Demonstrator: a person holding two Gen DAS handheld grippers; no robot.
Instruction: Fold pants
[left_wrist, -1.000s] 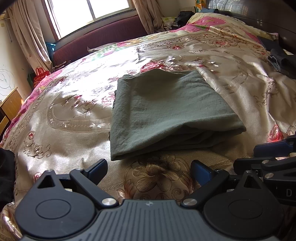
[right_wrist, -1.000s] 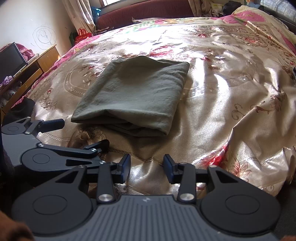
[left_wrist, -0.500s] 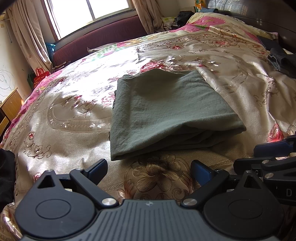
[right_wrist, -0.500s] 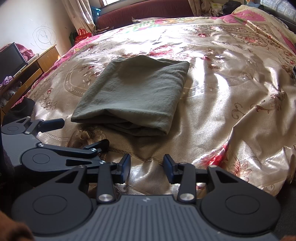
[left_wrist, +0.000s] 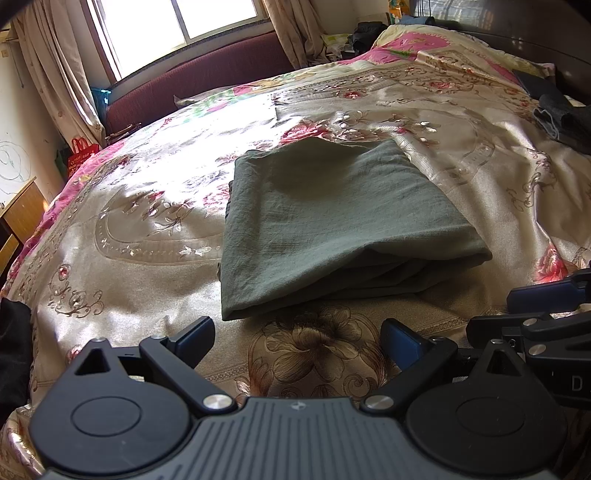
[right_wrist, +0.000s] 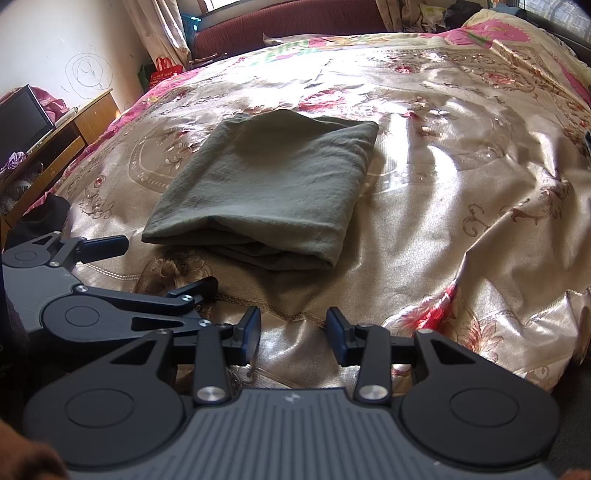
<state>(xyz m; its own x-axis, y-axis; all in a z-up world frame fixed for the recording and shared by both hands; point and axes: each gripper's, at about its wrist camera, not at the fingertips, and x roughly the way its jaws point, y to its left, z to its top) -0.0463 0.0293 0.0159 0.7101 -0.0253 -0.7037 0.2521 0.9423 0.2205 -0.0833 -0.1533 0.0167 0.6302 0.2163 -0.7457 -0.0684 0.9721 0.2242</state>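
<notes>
Sunlight from a curtained window (left_wrist: 184, 22) falls across a bed (left_wrist: 122, 236) covered in a shiny floral spread, with a maroon headboard (left_wrist: 207, 77) at 12 o'clock in the left wrist view. Olive-green pants (left_wrist: 332, 221), folded into a flat rectangle with layered edges facing the cameras, lie mid-bed, at 12 o'clock from the left gripper (left_wrist: 297, 338) and toward 11 o'clock from the right gripper (right_wrist: 293, 334). Both grippers sit at the bed's near edge, clear of the cloth: the left's fingers (left_wrist: 195, 338) are spread wide and empty, the right's fingers (right_wrist: 251, 334) are partly parted with nothing between them. A wooden desk (right_wrist: 74, 129) stands at 10 o'clock in the right wrist view.
</notes>
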